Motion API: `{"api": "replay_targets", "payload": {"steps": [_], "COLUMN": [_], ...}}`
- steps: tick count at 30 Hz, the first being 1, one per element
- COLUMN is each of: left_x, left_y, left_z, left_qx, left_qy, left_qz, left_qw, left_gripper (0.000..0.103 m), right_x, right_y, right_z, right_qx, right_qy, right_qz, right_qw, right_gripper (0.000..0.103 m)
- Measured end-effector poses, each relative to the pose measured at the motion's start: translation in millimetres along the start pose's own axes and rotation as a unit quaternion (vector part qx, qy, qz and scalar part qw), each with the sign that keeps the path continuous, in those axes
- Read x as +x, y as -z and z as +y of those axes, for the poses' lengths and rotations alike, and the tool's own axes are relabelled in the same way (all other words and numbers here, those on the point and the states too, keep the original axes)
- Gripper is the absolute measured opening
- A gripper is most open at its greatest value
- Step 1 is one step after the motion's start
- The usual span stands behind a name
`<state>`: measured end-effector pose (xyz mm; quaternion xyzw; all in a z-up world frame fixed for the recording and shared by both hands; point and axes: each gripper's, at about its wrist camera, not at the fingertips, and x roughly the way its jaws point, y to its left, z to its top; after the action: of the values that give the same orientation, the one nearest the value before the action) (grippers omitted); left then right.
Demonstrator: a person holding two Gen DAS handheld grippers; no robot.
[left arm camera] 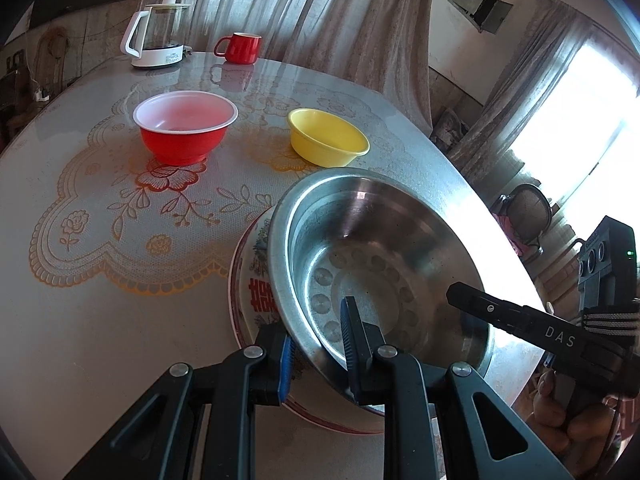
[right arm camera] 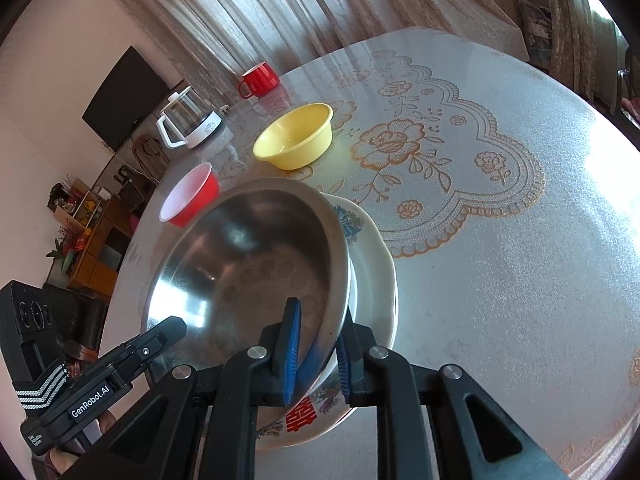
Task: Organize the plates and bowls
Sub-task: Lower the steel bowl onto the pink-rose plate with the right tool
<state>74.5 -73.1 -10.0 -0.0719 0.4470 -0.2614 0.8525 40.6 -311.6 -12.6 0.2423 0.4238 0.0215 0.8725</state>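
Two grippers, left gripper (left arm camera: 318,346) and right gripper (right arm camera: 318,354), each pinch opposite rim edges of one steel bowl (left arm camera: 376,256), tilted atop a patterned ceramic plate (left arm camera: 256,280) near the table (left arm camera: 100,340) edge: rigid, light, likely slippery, best held by rim.

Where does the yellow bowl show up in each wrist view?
Left wrist: the yellow bowl sits upper centre, right of the red bowl, beyond the steel bowl.
Right wrist: upper centre-left, above the steel bowl.
Shared landmark: the red mug behind it, near the kettle.
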Motion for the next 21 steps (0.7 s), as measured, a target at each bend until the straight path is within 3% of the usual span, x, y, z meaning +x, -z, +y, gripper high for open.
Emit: {"api": "replay_targets", "payload": {"steps": [4, 21], "left_x": [-1, -14], "left_y": [-1, 2], "left_z": [-1, -3], "left_qx": [0.000, 0.018], "left_qy": [0.000, -0.015], "left_qz": [0.000, -0.018], "left_qw": [1.0000, 0.9995], "left_gripper": [0.022, 0.026], "right_x": [-2, -11], "right_y": [1, 1], "right_z": [0, 3], "right_qx": [0.001, -0.002], "right_qy": [-0.007, -0.005], "right_qz": [-0.003, -0.030], "right_qw": [1.000, 1.000], "right_gripper": [0.024, 0.029]}}
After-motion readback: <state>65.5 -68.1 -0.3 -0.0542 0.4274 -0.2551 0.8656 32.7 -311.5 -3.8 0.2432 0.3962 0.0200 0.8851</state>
